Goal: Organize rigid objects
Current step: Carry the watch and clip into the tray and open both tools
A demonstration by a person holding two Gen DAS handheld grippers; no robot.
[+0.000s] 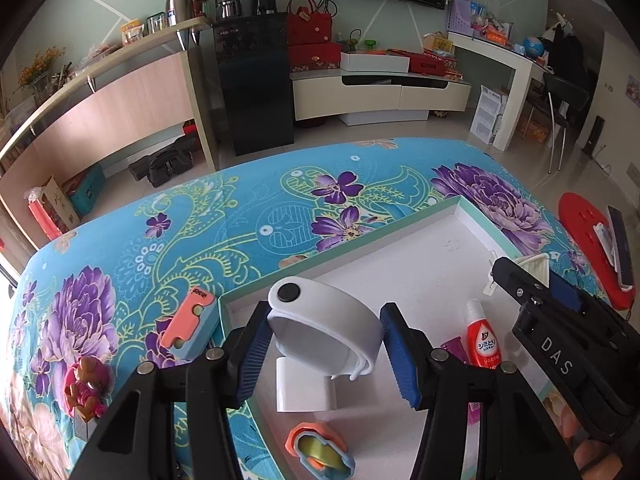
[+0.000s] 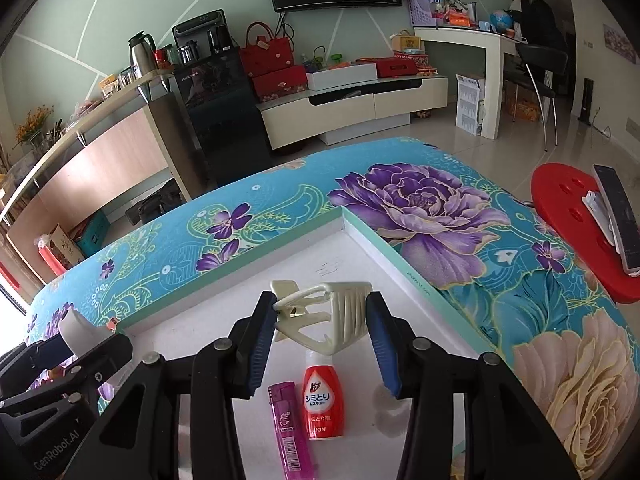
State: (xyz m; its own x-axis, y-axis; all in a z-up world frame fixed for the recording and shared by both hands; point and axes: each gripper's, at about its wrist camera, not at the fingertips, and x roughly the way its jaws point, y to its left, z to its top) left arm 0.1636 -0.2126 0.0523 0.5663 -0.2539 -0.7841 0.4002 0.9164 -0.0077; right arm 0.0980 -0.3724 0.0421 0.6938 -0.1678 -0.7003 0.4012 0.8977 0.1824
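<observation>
At the bottom centre of the left wrist view, the left gripper [image 1: 326, 354] is clamping a white ring-shaped gadget [image 1: 324, 326] above the white tray [image 1: 436, 276]; its curved sides could be slipping from the pads, dropping it onto the tape dispenser [image 1: 320, 450] below. Lower centre in the right wrist view, the right gripper [image 2: 322, 346] is pinching a cream hair clip [image 2: 326, 312] over the red bottle [image 2: 322, 400] and purple lighter [image 2: 290, 428]; a careless release risks toppling them. Farther, upper right, the tray's corner is sitting near.
</observation>
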